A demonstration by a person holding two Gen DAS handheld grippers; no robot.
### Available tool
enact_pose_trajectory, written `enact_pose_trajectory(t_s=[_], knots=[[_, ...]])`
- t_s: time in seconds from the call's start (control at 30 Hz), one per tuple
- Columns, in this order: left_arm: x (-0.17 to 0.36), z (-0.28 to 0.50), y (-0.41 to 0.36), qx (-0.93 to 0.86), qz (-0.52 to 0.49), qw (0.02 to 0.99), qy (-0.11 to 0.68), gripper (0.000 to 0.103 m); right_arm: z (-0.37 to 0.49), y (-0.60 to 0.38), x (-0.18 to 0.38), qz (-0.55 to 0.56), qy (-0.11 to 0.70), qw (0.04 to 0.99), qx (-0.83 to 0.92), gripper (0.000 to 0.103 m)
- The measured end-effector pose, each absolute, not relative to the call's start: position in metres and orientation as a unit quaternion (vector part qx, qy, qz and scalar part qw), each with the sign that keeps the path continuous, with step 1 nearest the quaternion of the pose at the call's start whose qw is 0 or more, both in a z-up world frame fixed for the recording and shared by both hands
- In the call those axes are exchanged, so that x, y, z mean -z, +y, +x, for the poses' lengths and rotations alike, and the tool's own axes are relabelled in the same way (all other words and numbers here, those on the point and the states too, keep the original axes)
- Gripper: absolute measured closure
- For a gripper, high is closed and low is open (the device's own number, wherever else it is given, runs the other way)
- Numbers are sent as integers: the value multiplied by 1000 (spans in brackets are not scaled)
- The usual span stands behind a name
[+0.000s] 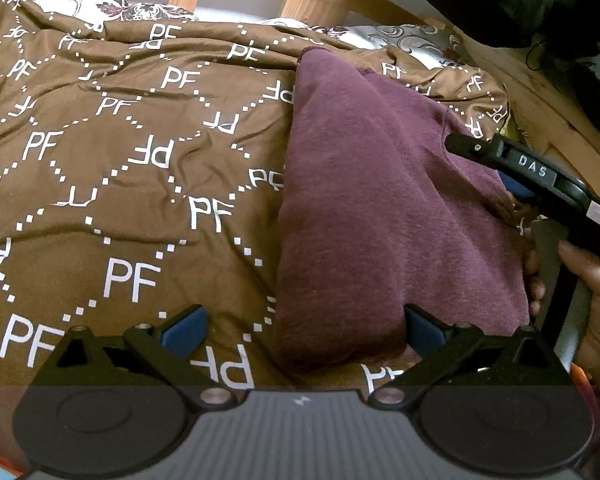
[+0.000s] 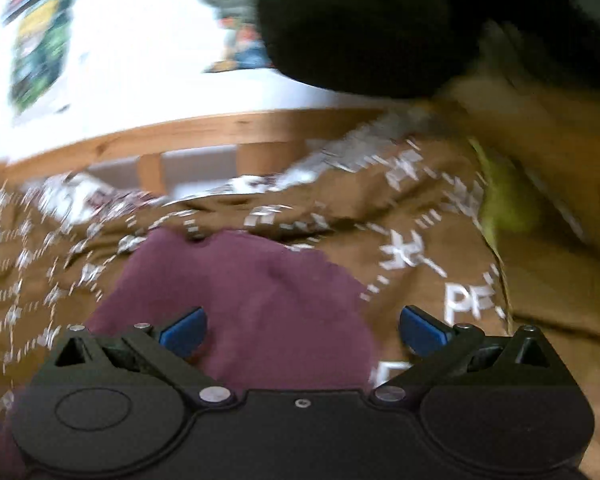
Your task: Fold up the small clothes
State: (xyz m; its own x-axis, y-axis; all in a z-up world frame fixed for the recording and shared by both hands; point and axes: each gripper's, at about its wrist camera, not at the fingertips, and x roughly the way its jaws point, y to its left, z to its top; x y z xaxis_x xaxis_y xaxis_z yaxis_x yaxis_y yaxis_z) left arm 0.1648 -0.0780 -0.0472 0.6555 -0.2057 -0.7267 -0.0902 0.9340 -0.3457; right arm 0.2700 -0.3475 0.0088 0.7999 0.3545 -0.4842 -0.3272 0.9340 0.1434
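Both my grippers, left gripper (image 1: 305, 330) and right gripper (image 2: 303, 330), have fingers spread apart, holding nothing. Maroon garment (image 1: 380, 200) lies folded on the bedspread (image 1: 120, 160), right side; soft, light, limp, so I'd pinch its near edge.

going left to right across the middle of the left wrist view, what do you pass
brown PF-print bedcover → folded maroon garment → right gripper, coming in over the garment's right edge → the hand holding that gripper, at the frame's right edge
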Motion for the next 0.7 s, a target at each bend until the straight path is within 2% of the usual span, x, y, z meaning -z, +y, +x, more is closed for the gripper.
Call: enact_pose_trajectory(t_s=[0.13,0.4,0.53,0.7], knots=[[48,163,-77,37,-181,894,408,0,290,-365,-3,69,267,934,-226,3],[52,158,-75,41,-190,900,390,0,317,-370,-6,80,262,918,-287,20],[53,158,-75,41,-191,903,383,0,330,-360,1,65,288,914,-278,23],[53,157,-75,42,-195,904,379,0,333,-374,4,120,290,910,-272,31]])
